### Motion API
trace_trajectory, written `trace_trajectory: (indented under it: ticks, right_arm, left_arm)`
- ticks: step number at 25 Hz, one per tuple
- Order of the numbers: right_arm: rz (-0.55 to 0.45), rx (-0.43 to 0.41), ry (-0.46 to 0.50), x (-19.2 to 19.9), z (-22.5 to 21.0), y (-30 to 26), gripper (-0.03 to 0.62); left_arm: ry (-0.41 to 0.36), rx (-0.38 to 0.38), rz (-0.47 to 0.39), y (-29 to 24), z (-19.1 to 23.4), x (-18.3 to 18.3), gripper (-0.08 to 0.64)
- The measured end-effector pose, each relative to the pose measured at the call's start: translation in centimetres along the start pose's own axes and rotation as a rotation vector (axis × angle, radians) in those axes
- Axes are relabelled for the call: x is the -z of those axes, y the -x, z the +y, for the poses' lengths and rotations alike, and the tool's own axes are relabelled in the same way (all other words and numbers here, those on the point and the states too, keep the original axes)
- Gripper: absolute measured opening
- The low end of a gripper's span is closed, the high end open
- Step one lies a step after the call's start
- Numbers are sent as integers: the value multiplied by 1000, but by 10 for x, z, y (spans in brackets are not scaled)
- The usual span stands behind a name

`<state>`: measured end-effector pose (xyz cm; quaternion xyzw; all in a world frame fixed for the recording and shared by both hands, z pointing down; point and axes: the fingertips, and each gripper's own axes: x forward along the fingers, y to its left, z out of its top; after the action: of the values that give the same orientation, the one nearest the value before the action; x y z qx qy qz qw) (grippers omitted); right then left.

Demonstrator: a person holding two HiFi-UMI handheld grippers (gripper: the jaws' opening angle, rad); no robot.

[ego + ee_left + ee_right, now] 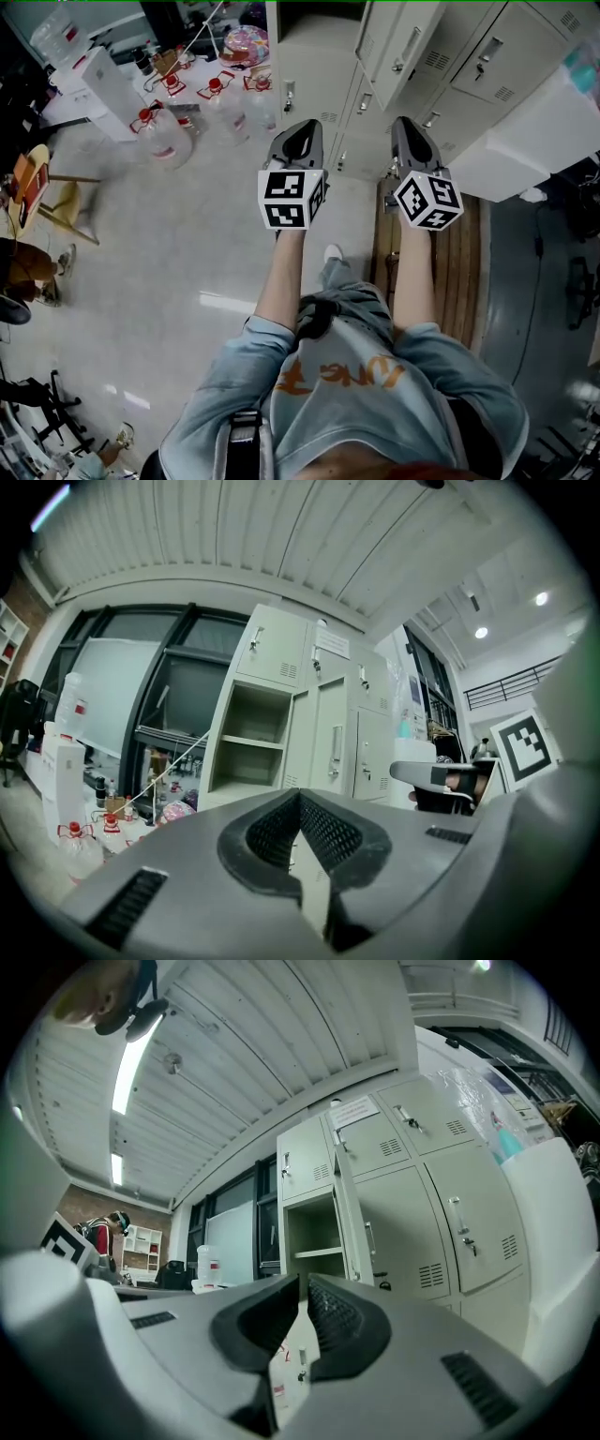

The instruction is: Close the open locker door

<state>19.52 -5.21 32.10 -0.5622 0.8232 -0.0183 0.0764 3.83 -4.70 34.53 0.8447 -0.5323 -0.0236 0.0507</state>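
Note:
A bank of pale grey lockers (pixel 469 66) stands ahead of me. One tall compartment (pixel 248 738) is open, with a shelf inside. Its door (pixel 333 742) hangs swung out toward me, handle showing. In the right gripper view the open compartment (pixel 314 1237) shows with the door (pixel 349 1208) almost edge-on. In the head view that door (pixel 398 42) juts out from the lockers. My left gripper (pixel 298 131) and right gripper (pixel 410 127) are held level side by side, short of the lockers. Both stand shut with nothing between the jaws, the left gripper (pixel 299 797) and the right gripper (pixel 305 1283) alike.
Several water jugs with red caps (pixel 167 136) stand on the floor at the left beside a white cabinet (pixel 103 80). A wooden slatted platform (pixel 459 272) lies under my right arm. A white block (pixel 544 131) sits at the right. A person (pixel 98 1232) stands far off.

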Motion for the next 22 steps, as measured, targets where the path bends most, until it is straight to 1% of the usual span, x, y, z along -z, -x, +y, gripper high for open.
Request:
trace_trajectory:
  ticks: [4,7,11,13,15,18,22]
  right_arm:
    - [9,-54,-2,-4,-22,-37,41]
    - [-2,-76,11,-15,-41,-57,41]
    - [-24,-97,22,-30,-76,-79,43]
    - [-27,-119,17,-34,-91,-89,60]
    - [-22,-160,4,-35,-99,-99,98]
    - [-22,-245,-21,-38,-103,-114,118]
    - [-16,-395,-36,-37,-94,-126,135]
  left_arm:
    - [-4,4,8,-40,-3,-2,18]
    - [-6,-2,11,-69,-5,-7,18]
    - [6,-6,10,-110,-12,-11,18]
    - [12,-10,14,-129,-16,-9,18]
    - [14,-13,14,-146,-19,-8,18]
    - [18,-27,10,-166,-20,-6,18]
    - [23,-65,11,-183,-13,-3,18]
